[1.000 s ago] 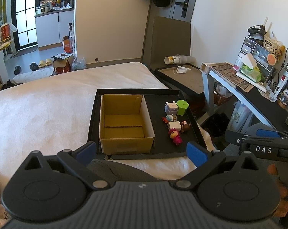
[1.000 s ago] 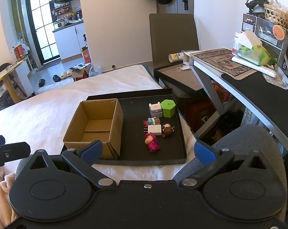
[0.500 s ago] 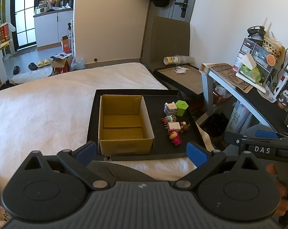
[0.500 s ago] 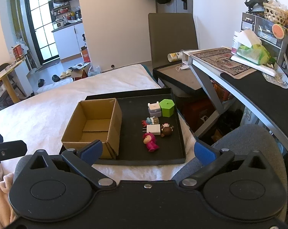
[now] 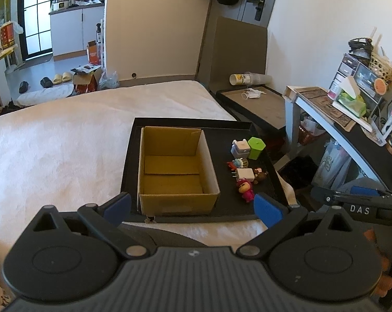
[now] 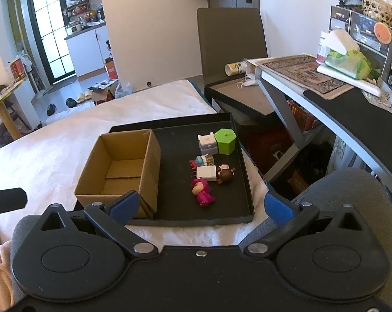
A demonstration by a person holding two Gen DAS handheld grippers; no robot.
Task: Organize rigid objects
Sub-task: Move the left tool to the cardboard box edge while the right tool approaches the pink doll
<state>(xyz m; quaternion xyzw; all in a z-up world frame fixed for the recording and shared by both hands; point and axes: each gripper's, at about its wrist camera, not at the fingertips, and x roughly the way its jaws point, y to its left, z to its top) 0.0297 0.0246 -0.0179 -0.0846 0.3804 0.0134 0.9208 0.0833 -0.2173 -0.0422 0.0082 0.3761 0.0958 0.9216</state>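
1. The left gripper (image 5: 193, 206) and right gripper (image 6: 201, 206) both gape wide, empty.
2. Small rigid toys (image 6: 211, 167) lie right of the open brown cardboard box (image 6: 120, 171), inside the shallow black tray (image 6: 244, 182).

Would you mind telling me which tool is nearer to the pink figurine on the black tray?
Right. The right tool is open, with the pink figurine just ahead between its fingers. The left tool is open facing the cardboard box, the figurine off to its right.
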